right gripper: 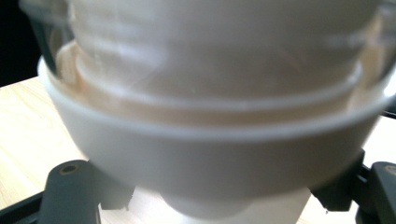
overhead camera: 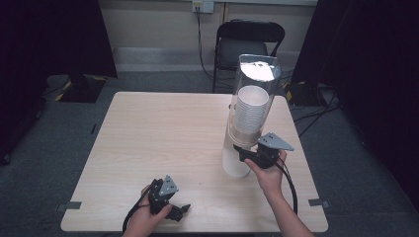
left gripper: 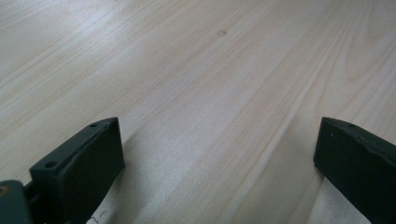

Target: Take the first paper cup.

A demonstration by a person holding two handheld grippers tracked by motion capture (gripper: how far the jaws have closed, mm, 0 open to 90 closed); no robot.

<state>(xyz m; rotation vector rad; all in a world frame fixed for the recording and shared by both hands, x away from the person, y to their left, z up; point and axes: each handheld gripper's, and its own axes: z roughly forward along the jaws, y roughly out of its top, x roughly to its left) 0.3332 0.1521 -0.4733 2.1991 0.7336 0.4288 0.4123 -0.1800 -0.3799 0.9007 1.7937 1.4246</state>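
Observation:
A cup dispenser stands on the right half of the table: a clear tube holds a stack of white cups above a white base. My right gripper reaches in from the right at the tube's lower end. In the right gripper view its jaws stand apart on either side of the lowest cup's bottom, under the dispenser's white collar, and the pads do not press on it. My left gripper lies near the table's front edge, open, with bare wood between its fingers.
A black folding chair stands behind the table's far edge. Dark curtains hang at both sides. Cables run across the grey floor at the right. Bare tabletop lies left of the dispenser.

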